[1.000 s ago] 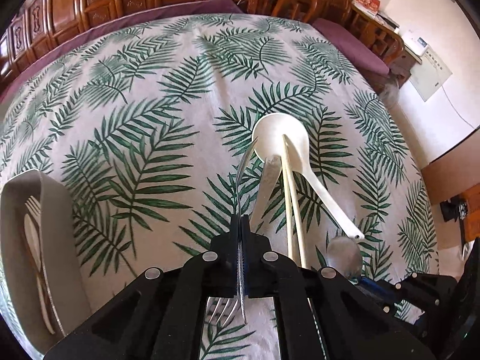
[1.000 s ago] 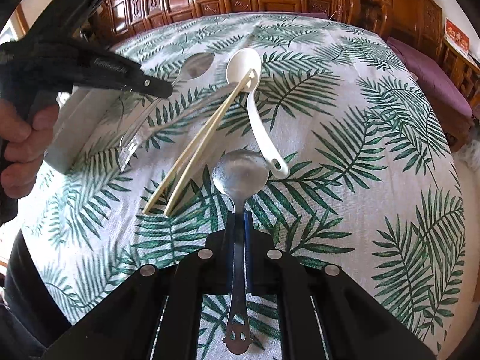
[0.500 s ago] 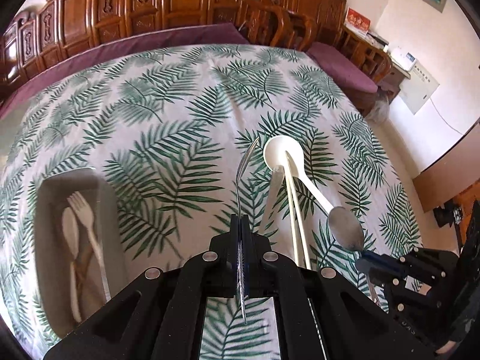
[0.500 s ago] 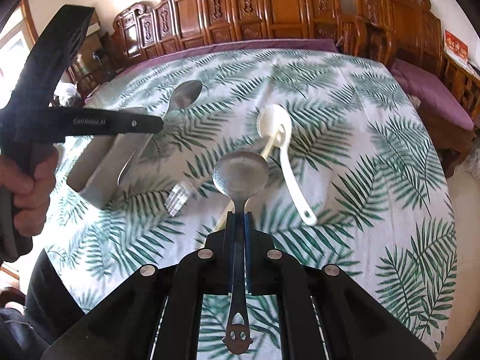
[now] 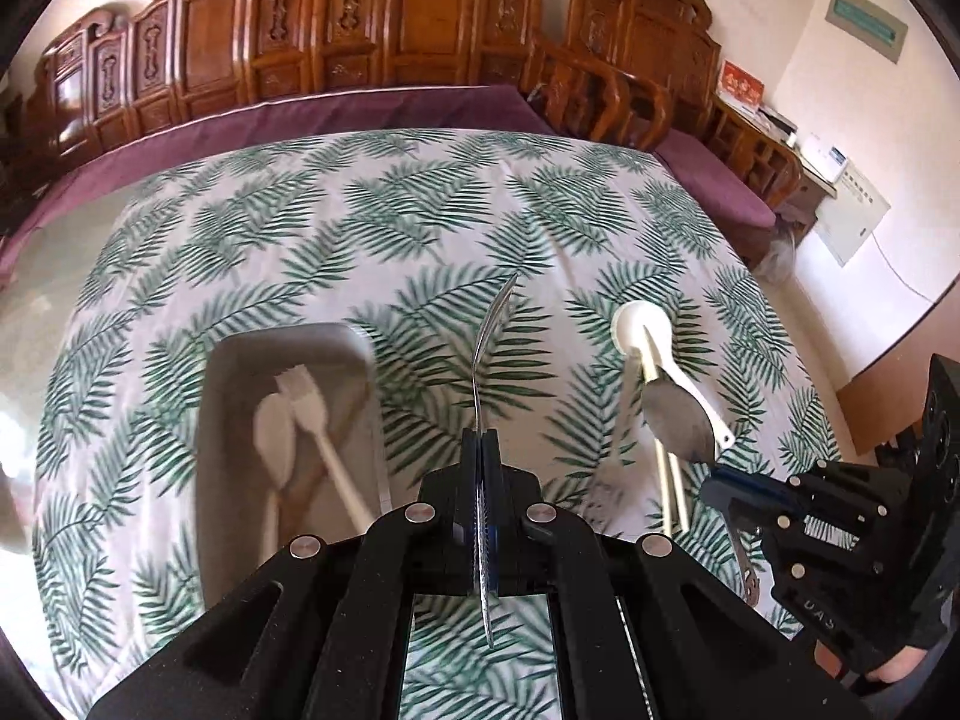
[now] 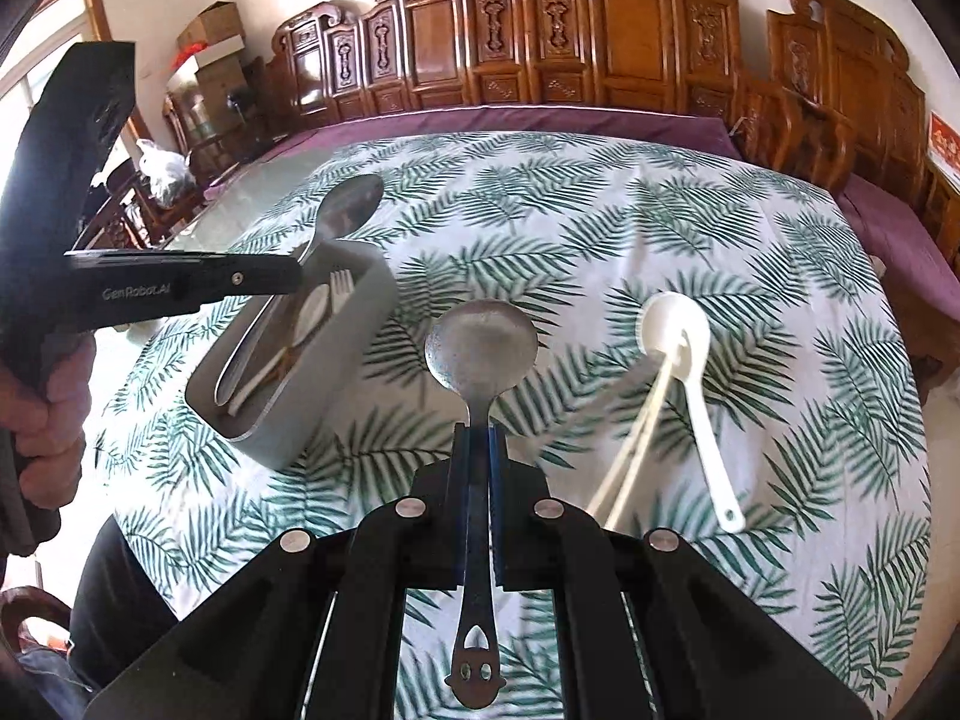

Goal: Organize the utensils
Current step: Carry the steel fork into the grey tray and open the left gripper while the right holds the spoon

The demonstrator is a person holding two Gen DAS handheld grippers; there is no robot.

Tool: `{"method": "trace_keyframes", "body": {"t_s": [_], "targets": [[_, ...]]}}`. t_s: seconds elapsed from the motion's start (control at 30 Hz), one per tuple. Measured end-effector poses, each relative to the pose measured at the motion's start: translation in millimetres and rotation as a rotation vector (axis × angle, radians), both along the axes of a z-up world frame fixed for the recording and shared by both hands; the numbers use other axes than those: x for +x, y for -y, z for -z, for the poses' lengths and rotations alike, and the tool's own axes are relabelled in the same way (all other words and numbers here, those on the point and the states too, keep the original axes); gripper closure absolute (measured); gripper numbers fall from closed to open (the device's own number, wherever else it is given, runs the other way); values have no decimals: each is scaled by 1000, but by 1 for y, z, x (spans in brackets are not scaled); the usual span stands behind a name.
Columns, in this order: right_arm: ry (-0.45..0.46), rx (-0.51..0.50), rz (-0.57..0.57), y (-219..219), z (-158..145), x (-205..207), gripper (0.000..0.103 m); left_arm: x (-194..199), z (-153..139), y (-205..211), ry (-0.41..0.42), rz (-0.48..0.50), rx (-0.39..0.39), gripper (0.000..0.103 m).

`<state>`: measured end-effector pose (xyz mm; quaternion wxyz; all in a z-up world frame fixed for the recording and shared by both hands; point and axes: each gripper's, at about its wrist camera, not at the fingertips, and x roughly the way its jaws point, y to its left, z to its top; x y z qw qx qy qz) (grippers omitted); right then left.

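Judging from how things lie, the sorting is part done. A grey tray stands on the leaf-print cloth, and it is taken as the landmark. Inside the tray a white plastic spoon and a white fork are already laid, with some brownish pieces under them that cannot be made out.

Two utensils are in the air and not yet delivered. The left gripper is clamped on a steel spoon, seen edge-on, held above the cloth just right of the tray. The right gripper is closed on the handle of a second steel spoon, its bowl facing up, also right of the tray and farther from it than the first.

Still left on the cloth, well right of the tray, are a white soup spoon and a pair of chopsticks, whose tips rest in the soup spoon's bowl. A clear plastic piece seems to lie by them in the left wrist view, but it is too blurred to name.

So two pieces are seen stored, two are held, and at least two are untouched; roughly half the job is reckoned to remain.
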<state>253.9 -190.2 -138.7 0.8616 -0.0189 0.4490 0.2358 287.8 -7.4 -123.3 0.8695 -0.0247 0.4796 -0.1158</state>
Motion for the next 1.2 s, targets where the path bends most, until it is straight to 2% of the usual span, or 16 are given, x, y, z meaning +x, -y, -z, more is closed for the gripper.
{"method": "trace_keyframes", "body": {"t_s": [0.3, 0.5, 0.87, 1.2], "targets": [[6, -7, -54, -44, -7, 8, 96, -9, 10, -51, -15, -58, 5, 102], [8, -9, -79, -65, -12, 14, 96, -7, 28, -76, -49, -94, 7, 102], [9, -19, -116, -93, -17, 23, 96, 5, 69, -100, -126, -137, 19, 102], [9, -21, -134, -109, -19, 29, 96, 10, 85, -111, -160, -158, 5, 100]]}}
